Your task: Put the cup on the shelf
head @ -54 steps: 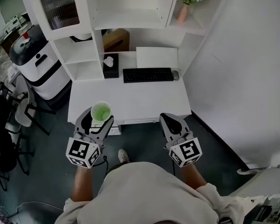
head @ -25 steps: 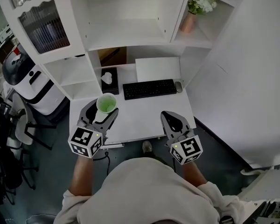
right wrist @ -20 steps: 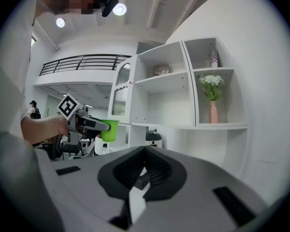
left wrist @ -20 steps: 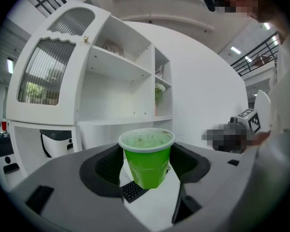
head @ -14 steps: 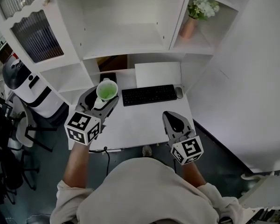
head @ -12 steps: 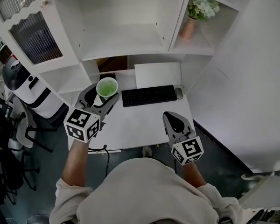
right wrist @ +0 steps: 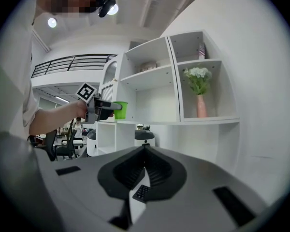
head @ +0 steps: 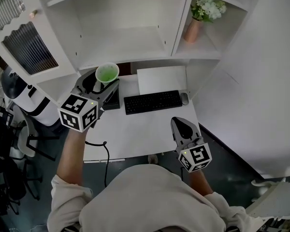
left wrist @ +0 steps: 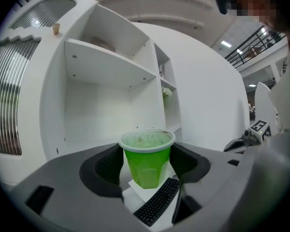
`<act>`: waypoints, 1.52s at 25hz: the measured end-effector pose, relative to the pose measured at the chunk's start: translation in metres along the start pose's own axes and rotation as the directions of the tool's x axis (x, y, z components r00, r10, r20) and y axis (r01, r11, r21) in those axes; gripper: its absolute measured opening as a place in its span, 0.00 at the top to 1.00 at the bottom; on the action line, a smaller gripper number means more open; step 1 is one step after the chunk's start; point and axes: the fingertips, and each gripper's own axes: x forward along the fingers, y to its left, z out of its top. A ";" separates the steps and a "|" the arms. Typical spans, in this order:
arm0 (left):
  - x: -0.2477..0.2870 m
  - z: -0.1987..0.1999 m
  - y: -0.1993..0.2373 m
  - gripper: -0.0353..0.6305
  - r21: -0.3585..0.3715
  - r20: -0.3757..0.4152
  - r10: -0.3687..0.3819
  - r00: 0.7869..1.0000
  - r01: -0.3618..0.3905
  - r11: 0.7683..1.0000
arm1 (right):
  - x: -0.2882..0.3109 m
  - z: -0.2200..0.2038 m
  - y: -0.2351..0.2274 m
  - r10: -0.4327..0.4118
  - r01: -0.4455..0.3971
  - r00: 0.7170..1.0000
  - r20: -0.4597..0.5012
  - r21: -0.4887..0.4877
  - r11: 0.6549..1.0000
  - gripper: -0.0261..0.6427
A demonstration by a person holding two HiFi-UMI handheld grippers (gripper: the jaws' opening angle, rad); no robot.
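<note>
Progress is showing in the climb of the left tongs [head: 102,82], which are clamping an upright green plastic cup with a pale rim [head: 107,73] by its sides, jaws standing wide around its body. A second ago the pair were hanging over the near part of the white desk [head: 140,129]. Now they are riding higher and further in, with the cup sitting just in front of the wide white shelf board [head: 135,46] of the middle compartment, near its left end. In the right gripper view the cup's base is appearing about level with that board or slightly above it, though not yet over it. The carrying stage is therefore probably nearing its end, leaving a short push forward, a gentle lowering and a release. The compartment is looking bare, so nothing is seeming to block the way, and the upright panel on its left is the closest thing to mind. The right tongs [head: 180,123] are staying closed and empty, low over the desk's right side, near the black computer keyboard [head: 152,102] and well apart from the cup. A pinkish vase of white flowers [head: 193,29] is standing in the narrower compartment to the right.
</note>
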 end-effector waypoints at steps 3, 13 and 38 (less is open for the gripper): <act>0.009 0.010 0.011 0.50 0.001 0.007 0.008 1.000 -0.008 1.000 | -0.002 -0.003 -0.008 -0.014 0.014 1.000 -0.005 0.005 1.000 0.95; 0.047 0.034 0.033 0.50 -0.020 0.026 0.010 1.000 -0.010 1.000 | -0.006 -0.008 -0.031 -0.045 0.045 0.999 -0.013 0.018 0.999 0.95; 0.137 0.032 0.086 0.50 -0.075 -0.012 0.059 0.998 -0.060 0.995 | -0.023 -0.028 -0.089 -0.140 0.143 0.989 -0.052 0.055 0.988 0.95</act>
